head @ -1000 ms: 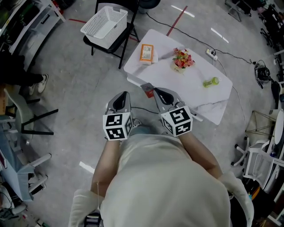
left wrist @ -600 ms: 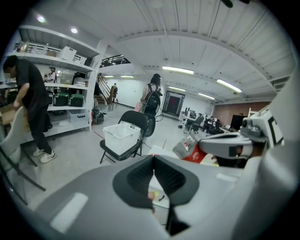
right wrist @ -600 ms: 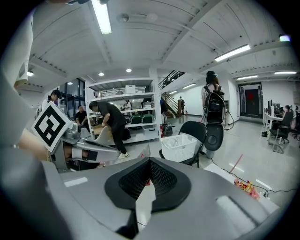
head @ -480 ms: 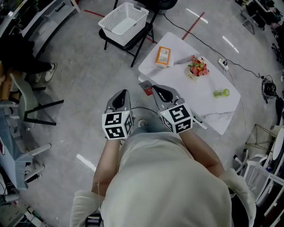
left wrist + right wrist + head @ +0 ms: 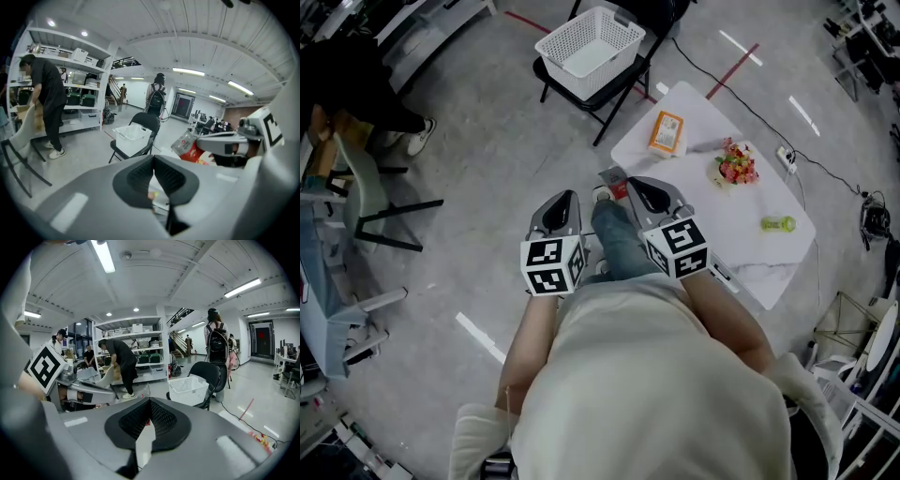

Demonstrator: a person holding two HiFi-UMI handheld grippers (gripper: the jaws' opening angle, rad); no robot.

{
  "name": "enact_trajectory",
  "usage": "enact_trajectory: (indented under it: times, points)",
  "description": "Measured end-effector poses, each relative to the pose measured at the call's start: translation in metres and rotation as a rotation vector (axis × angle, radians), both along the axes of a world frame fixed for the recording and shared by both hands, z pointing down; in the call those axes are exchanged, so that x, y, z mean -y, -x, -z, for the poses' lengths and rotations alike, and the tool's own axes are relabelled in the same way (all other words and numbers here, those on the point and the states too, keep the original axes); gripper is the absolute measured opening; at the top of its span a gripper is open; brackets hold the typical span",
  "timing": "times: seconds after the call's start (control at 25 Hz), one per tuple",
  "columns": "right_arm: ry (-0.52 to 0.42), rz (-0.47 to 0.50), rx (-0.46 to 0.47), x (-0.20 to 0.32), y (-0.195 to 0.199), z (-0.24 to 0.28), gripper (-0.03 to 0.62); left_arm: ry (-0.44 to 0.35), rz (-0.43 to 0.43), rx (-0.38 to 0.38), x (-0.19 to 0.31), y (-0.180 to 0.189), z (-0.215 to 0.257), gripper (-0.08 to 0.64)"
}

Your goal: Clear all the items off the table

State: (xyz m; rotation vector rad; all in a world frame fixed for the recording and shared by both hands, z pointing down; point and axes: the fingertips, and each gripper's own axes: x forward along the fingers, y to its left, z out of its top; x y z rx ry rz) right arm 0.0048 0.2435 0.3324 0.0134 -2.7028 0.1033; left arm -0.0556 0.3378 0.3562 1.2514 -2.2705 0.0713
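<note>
A white table (image 5: 741, 239) stands on a grey floor (image 5: 487, 187), just beside a black chair (image 5: 609, 89) that carries a white mesh basket (image 5: 589, 39). A person holds both tools side by side at the table's near edge. The left tool (image 5: 565, 195) is clenched on nothing. The right tool (image 5: 630, 183) grasps a red packet (image 5: 614, 180) with a silvery top, which sticks out from its tip toward the chair. Three things lie well apart on the table: a flat orange pack (image 5: 667, 132) with a pale label near the chair-side corner, a bunch of red and pink flowers (image 5: 736, 166) in the middle, and a small yellow-green item (image 5: 778, 224) toward the far edge.
</note>
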Motion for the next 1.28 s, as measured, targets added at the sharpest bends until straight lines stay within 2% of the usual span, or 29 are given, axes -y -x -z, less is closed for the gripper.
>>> enact_trajectory:
  times: [0.2, 0.44, 0.88, 1.28]
  points:
    - [-0.012, 0.036, 0.025, 0.017, 0.045, 0.007, 0.0, 0.009, 0.025, 0.011, 0.012, 0.035, -0.001, 0.011]
    - [-0.009, 0.036, 0.041, 0.055, 0.096, 0.016, 0.0, 0.014, 0.061, 0.015, 0.038, 0.085, 0.003, 0.009]
    - [-0.007, 0.057, 0.01, 0.106, 0.164, 0.014, 0.0, 0.001, 0.094, -0.031, 0.089, 0.154, 0.005, 0.011]
    - [0.0, 0.064, 0.016, 0.156, 0.223, 0.017, 0.0, 0.005, 0.103, -0.019, 0.135, 0.213, 0.013, 0.011]
